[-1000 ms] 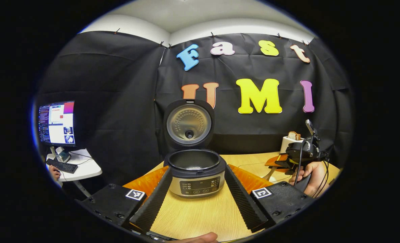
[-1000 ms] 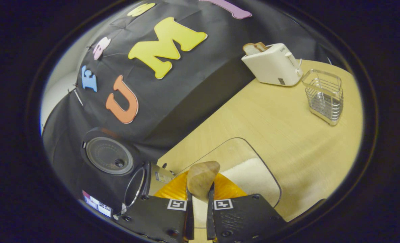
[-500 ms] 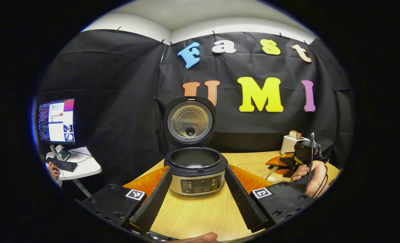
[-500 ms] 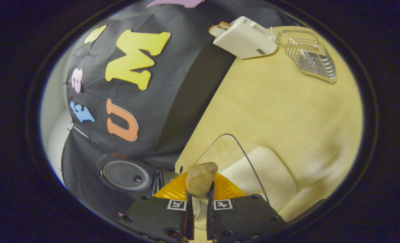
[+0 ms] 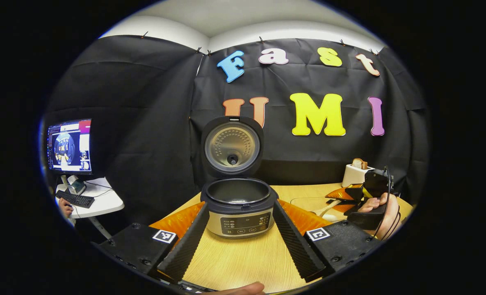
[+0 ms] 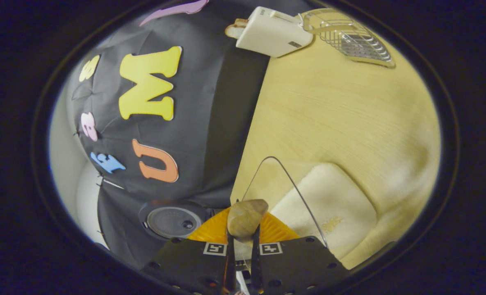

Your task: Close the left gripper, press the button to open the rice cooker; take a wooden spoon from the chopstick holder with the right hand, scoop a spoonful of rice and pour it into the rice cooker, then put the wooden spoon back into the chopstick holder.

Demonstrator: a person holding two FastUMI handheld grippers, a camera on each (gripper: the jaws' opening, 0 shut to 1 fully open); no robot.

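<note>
The rice cooker (image 5: 239, 209) stands open on the wooden table, lid (image 5: 232, 146) upright, inner pot dark. My left gripper (image 5: 240, 206) is open in front of it, fingers wide apart and holding nothing. At the right, a hand holds my right gripper (image 5: 359, 192) tilted over a clear rice container (image 5: 308, 202). In the right gripper view, my right gripper (image 6: 243, 242) is shut on the wooden spoon (image 6: 246, 217), whose rounded end points at the rice (image 6: 329, 203) in the container. The wire chopstick holder (image 6: 349, 37) stands far off beside the toaster.
A white toaster (image 6: 271, 30) with bread in it sits at the table's back edge, also in the left gripper view as toaster (image 5: 354, 175). Left of the table, a monitor (image 5: 67, 145) and keyboard rest on a small white desk. The cooker lid (image 6: 173, 221) shows at the lower left.
My right gripper has rolled further and sunk toward the rice container with the spoon still held. The left gripper and cooker have stayed put.
</note>
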